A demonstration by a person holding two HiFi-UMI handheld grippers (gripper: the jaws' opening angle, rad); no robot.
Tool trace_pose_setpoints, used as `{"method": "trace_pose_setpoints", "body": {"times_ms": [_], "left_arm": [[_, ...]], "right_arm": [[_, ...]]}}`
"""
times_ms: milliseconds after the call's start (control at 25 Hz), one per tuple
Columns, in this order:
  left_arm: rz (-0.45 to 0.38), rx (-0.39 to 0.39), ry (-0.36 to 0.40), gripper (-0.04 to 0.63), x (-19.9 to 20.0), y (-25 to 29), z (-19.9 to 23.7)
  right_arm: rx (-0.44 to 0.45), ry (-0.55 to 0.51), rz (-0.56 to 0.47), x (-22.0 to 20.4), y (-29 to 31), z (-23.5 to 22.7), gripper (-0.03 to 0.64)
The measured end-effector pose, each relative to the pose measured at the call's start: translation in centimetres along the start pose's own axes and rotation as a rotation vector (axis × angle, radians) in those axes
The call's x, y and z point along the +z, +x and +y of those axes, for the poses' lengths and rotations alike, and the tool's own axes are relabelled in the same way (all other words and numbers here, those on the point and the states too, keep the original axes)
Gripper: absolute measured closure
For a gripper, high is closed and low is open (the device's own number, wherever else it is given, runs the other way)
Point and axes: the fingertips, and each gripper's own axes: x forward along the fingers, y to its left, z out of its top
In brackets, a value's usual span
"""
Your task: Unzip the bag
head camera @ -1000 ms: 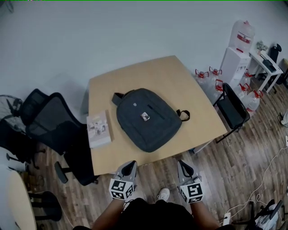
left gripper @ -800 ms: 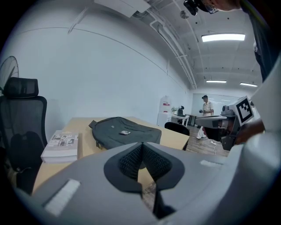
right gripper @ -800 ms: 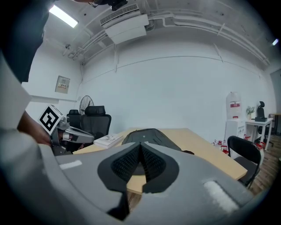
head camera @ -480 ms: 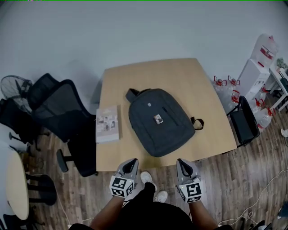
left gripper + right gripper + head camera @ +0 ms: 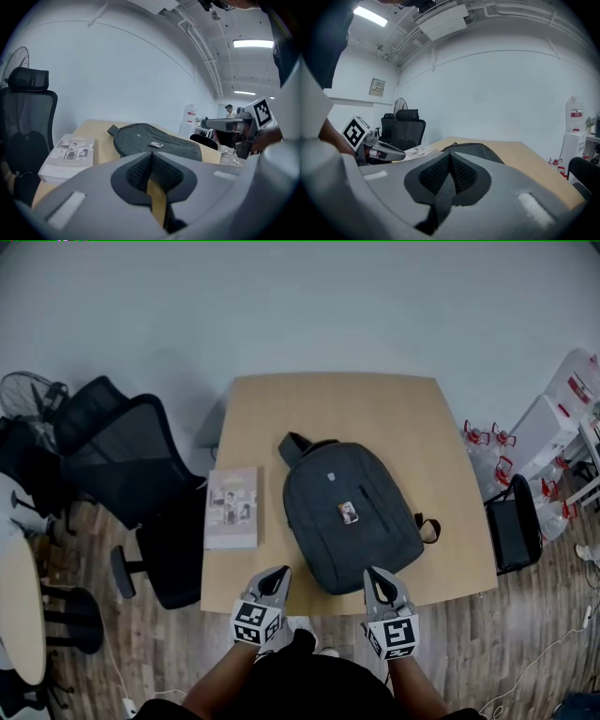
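The dark grey backpack point(image 5: 349, 517) lies flat on its back in the middle of the wooden table point(image 5: 412, 418), its carry handle toward 11 o'clock and a strap loop sticking out at 4 o'clock. A small tag sits on the front panel. The seams look closed, with no gap in the fabric; no zipper pull can be made out.

The task seems to be at the approach step, with nothing unzipped yet. The left gripper point(image 5: 279, 571) hangs at 7 o'clock of the bag and the right gripper point(image 5: 374, 572) at 5 o'clock, both over the table's near edge and clear of the bag. Each has its jaws pressed together on nothing. Next they likely need to spread, find the pull, and steady the fabric.

A book point(image 5: 232, 507) lies at 9 o'clock of the bag.
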Motion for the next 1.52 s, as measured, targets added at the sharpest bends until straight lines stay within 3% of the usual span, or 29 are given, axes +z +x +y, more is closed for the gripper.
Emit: {"method": "trace_pose_setpoints", "body": {"times_ms": [440, 680, 880, 1120, 1280, 1400, 1520], "left_arm": [[0.045, -0.041, -0.061, 0.578, -0.5, 3.6, 2.9], [0.092, -0.020, -0.176, 0.577, -1.7, 5.5, 3.6], [0.141, -0.002, -0.383, 0.406, -3.5, 7.2, 3.6], [0.215, -0.024, -0.608, 0.284, -6.1, 9.7, 3.2], [0.210, -0.071, -0.808, 0.235, -7.5, 11.6, 3.2], [0.205, -0.094, -0.868, 0.221, -7.6, 12.6, 3.5], [0.222, -0.099, -0.838, 0.215, -7.6, 14.0, 3.5]], "right_arm": [[0.042, -0.038, 0.008, 1.6, 6.4, 0.3, 0.614], [0.095, -0.047, 0.031, 1.5, 7.8, -0.4, 0.614], [0.145, -0.065, 0.040, 1.7, 8.1, -1.8, 0.614], [0.179, -0.063, 0.052, 1.0, 8.3, -3.5, 0.614], [0.189, -0.061, 0.060, 0.6, 8.1, -4.4, 0.614], [0.185, -0.056, 0.063, 0.6, 7.9, -5.1, 0.614], [0.174, -0.053, 0.076, 0.2, 7.8, -6.0, 0.614]]}}
